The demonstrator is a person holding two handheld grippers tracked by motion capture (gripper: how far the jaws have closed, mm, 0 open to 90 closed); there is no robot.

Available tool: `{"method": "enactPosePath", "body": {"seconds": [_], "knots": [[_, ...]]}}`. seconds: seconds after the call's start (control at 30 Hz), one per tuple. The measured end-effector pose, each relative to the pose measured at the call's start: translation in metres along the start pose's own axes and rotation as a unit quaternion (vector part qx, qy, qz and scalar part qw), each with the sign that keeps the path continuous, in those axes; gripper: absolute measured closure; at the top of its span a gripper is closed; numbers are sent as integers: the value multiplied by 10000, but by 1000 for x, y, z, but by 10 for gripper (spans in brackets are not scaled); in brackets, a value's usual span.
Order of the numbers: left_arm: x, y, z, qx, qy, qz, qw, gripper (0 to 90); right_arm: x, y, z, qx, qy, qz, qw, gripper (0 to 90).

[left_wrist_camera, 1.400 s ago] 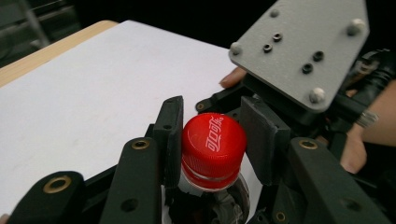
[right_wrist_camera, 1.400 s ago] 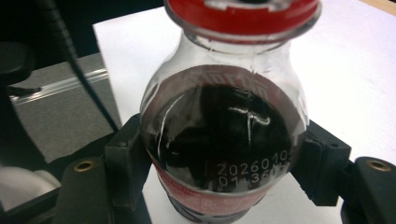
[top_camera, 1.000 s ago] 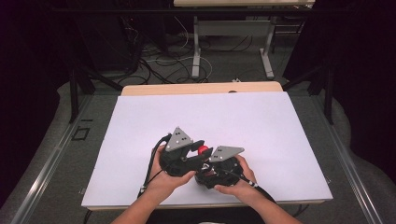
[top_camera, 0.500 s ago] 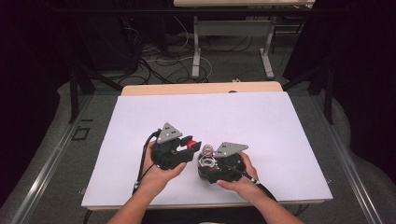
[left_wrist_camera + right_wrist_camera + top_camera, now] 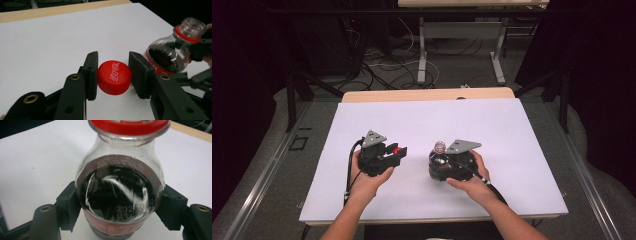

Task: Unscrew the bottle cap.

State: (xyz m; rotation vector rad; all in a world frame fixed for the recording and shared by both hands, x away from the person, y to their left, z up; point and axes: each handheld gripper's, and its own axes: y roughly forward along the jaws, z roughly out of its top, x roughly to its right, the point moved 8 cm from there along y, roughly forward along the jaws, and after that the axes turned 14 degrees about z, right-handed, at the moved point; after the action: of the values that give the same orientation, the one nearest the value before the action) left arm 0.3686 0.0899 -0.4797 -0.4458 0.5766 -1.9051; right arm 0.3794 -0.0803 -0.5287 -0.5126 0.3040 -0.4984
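A small clear cola bottle (image 5: 439, 151) with dark liquid, a red label and a red neck ring stands upright on the white tabletop (image 5: 492, 125), its mouth uncapped. My right gripper (image 5: 440, 161) is shut on its belly; in the right gripper view the bottle (image 5: 120, 182) is pressed between both black pads of that gripper (image 5: 120, 202). Left of it, my left gripper (image 5: 396, 154) is shut on the red screw cap (image 5: 398, 149). In the left gripper view the cap (image 5: 114, 77) sits between the pads of that gripper (image 5: 113, 60), low over the table, with the bottle (image 5: 172, 52) at the upper right.
The tabletop has a wooden strip (image 5: 427, 94) along its far edge. Beyond it lie cables (image 5: 377, 65) on the floor and the legs of another table (image 5: 422, 50). Bare white surface lies all around both hands.
The two grippers, close together a second ago, have drawn apart. The left one has gone left and lower with the cap; the right one has shifted right with the bottle.
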Motion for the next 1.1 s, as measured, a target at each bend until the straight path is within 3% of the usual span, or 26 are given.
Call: {"method": "enactPosePath", "body": {"seconds": [0.4, 0.53, 0.73, 0.77, 0.9, 1.1], "knots": [[-18, 7, -8, -75, -69, 157, 9998, 615, 53, 18, 40, 129, 231, -563, 9981, 295], [-20, 11, -12, -114, -79, 159, 9998, 615, 75, 32, 46, 61, 302, -777, 9965, 296], [-22, 15, -14, -112, -78, 202, 9997, 615, 103, 52, 48, 8, 601, -1014, 9930, 295], [-22, 15, -14, -130, -76, 196, 9997, 615, 108, 55, 49, 34, 551, -1025, 9932, 295], [-24, 15, -17, -185, -81, 177, 9996, 615, 116, 63, 48, -17, 591, -1055, 9927, 295], [-29, 18, -20, -242, -80, 202, 9995, 615, 117, 70, 46, 0, 654, -933, 9935, 294]]}}
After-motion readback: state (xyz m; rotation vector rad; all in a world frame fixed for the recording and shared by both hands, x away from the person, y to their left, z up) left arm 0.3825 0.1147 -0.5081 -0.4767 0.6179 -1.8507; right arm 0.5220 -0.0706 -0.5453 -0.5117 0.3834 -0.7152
